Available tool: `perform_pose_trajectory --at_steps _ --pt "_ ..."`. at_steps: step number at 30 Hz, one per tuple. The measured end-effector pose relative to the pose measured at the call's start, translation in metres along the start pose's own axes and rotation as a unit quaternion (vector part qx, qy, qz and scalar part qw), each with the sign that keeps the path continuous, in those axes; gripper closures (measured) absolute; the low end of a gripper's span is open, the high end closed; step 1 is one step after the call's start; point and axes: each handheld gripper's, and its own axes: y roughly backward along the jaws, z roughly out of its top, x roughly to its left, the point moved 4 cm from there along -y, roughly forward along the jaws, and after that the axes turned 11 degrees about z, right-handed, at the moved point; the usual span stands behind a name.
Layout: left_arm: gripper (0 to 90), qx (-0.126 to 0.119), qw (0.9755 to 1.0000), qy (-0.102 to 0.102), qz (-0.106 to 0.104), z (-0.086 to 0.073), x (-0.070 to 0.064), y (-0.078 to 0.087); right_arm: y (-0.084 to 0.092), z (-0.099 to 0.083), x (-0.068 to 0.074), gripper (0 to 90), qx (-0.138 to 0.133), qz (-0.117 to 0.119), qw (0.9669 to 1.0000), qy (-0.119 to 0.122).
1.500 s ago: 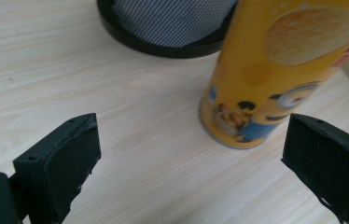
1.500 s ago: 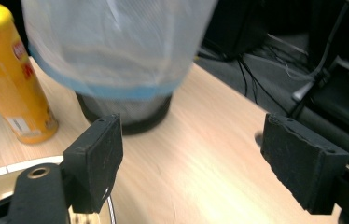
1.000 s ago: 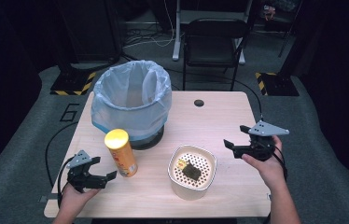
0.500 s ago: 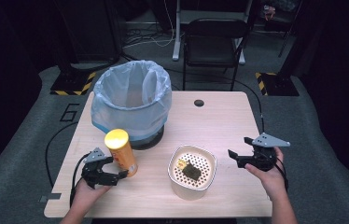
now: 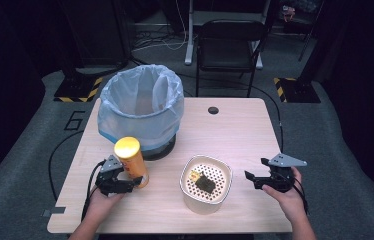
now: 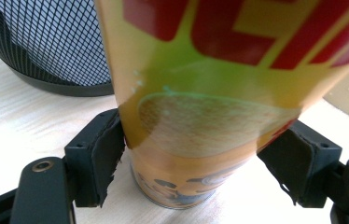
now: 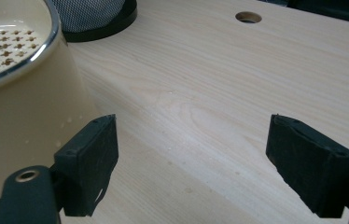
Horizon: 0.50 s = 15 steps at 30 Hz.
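Note:
A tall yellow snack can [image 5: 131, 161] with a gold lid stands upright on the wooden table [image 5: 235, 130], in front of the bin. My left gripper [image 5: 133, 184] has just been closing and is now shut on the can's lower part. In the left gripper view both pads [image 6: 109, 149] press against the can [image 6: 196, 107]. My right gripper [image 5: 253, 181] stands open low over the table, just right of a cream bowl [image 5: 206, 200]. In the right gripper view the gap [image 7: 191, 158] between its jaws holds only bare wood, and the bowl [image 7: 23, 107] is at the left.
A black mesh bin [image 5: 142, 100] lined with a pale blue bag stands at the table's back left. The bowl has a perforated insert with a dark scrap [image 5: 204, 182] on it. A cable hole [image 5: 213, 110] lies toward the far edge, and a black chair [image 5: 230, 40] stands behind.
My left gripper moved right up to the can and closed on it. My right gripper sank from above the table to just over it, closer to the bowl.

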Motion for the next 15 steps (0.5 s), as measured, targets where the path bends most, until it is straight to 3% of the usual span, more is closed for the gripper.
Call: perform_pose_trajectory --at_steps 9,14,15 --pt "24.1 -0.021 0.9998 -0.007 -0.001 0.009 -0.006 0.012 -0.007 -0.016 -0.007 17.3 0.009 -0.001 0.9997 -0.023" --pt "24.2 -0.04 0.9992 0.0 -0.007 0.019 -0.01 0.022 -0.011 -0.022 -0.008 17.5 0.016 -0.002 0.9995 -0.027" --pt "24.3 -0.04 0.999 0.011 -0.014 0.021 -0.013 0.024 -0.012 -0.022 -0.008 17.5 0.016 -0.002 0.9994 -0.031"
